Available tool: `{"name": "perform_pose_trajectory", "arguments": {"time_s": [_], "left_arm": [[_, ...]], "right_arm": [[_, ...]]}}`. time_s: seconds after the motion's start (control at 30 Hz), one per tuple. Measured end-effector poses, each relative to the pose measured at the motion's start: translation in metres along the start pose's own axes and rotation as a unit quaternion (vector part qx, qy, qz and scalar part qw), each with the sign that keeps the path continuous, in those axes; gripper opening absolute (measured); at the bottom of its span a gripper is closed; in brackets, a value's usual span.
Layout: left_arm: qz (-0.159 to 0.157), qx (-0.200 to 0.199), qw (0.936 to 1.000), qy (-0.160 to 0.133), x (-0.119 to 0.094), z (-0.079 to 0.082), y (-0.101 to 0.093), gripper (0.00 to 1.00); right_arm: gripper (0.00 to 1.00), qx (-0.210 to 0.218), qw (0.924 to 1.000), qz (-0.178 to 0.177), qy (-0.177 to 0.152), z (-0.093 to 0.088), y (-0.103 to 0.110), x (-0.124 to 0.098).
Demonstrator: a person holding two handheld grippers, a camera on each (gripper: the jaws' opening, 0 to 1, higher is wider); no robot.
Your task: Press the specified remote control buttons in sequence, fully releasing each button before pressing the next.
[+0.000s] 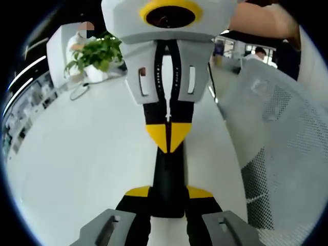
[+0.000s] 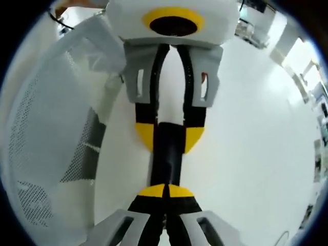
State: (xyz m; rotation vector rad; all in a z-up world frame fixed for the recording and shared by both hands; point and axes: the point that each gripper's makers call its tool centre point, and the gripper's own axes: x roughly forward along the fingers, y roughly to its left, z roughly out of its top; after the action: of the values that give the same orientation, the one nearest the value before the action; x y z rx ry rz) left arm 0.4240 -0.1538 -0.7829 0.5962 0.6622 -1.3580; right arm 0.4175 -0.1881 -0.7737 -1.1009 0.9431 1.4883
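We clamp the remote [image 1: 169, 177] in the left gripper [image 1: 169, 193] jaws, the right gripper [image 2: 165, 191] jaws clenched at its face, apparently mid-press, sequence progress untellable

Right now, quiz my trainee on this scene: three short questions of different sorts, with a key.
1. True or false: the left gripper grips the black remote.
2. Pick one: the right gripper has its jaws A) wide apart, B) shut together.
3. Fill in: at the far end of the white table stands a potted ____.

Key: 1 true; 2 B; 3 plant.
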Motion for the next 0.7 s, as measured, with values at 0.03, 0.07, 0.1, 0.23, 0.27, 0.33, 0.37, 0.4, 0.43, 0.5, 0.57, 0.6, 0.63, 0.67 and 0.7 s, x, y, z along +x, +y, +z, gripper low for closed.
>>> {"name": "perform_pose_trajectory", "arguments": {"time_s": [0.03,0.07,0.1,0.23,0.27,0.33,0.37,0.4,0.43,0.5,0.57,0.6,0.63,0.67,0.7], "left_arm": [[0.0,0.0,1.0,0.0,0.0,0.0,0.0,0.24],[0.0,0.0,1.0,0.0,-0.0002,0.0002,-0.0002,0.24],[0.0,0.0,1.0,-0.001,-0.0003,0.0004,-0.0005,0.24],[0.0,-0.001,1.0,-0.001,-0.0005,0.0011,-0.0011,0.24],[0.0,-0.001,1.0,-0.002,-0.0004,0.0011,-0.0012,0.24],[0.0,0.0,1.0,-0.002,-0.0001,0.0005,-0.0005,0.24],[-0.001,0.001,1.0,-0.002,-0.0001,0.0005,-0.0003,0.24],[-0.001,0.001,1.0,-0.002,0.0,0.0001,0.0,0.24],[-0.001,0.001,1.0,-0.002,0.0,0.0,0.0001,0.24],[-0.002,0.001,1.0,-0.002,0.0002,0.0001,0.0,0.24],[-0.002,0.001,1.0,-0.001,0.0,0.0002,-0.0003,0.24],[-0.002,0.001,1.0,-0.001,0.0,0.0002,-0.0003,0.24],[-0.002,0.002,1.0,-0.001,0.0,0.0002,-0.0002,0.24],[-0.001,0.002,1.0,-0.001,0.0,0.0001,-0.0002,0.24],[-0.001,0.002,1.0,0.0,0.0001,0.0001,-0.0001,0.24]], "right_arm": [[0.0,-0.001,1.0,0.0,0.001,-0.0002,-0.0001,0.0001],[0.0,-0.001,1.0,0.0,0.002,-0.0004,-0.0003,-0.0001],[0.0,-0.001,1.0,0.0,0.003,-0.0008,-0.0006,0.0003],[0.0,-0.004,1.0,-0.002,0.006,-0.0003,0.0003,0.0003],[0.0,-0.005,1.0,-0.002,0.007,-0.0005,0.0,0.0004],[0.0,-0.006,1.0,-0.004,0.007,-0.0008,-0.0004,0.0005],[0.0,-0.008,0.9999,-0.004,0.007,-0.0012,-0.0008,0.0008],[0.0,-0.011,0.9999,-0.005,0.007,-0.0011,-0.0005,0.0006],[0.0,-0.011,0.9999,-0.005,0.007,-0.0009,-0.0003,0.0005],[0.0,-0.011,0.9999,-0.006,0.007,-0.0014,-0.0009,0.0006],[0.0,-0.013,0.9999,-0.008,0.007,-0.0012,-0.0005,0.0004],[0.0,-0.014,0.9998,-0.008,0.007,-0.001,-0.0001,0.0002],[0.0,-0.015,0.9998,-0.009,0.007,-0.0007,0.0003,0.0],[0.0,-0.015,0.9998,-0.01,0.007,-0.0005,0.0006,-0.0003],[0.0,-0.015,0.9998,-0.011,0.006,-0.0004,0.0008,-0.0004]]}}
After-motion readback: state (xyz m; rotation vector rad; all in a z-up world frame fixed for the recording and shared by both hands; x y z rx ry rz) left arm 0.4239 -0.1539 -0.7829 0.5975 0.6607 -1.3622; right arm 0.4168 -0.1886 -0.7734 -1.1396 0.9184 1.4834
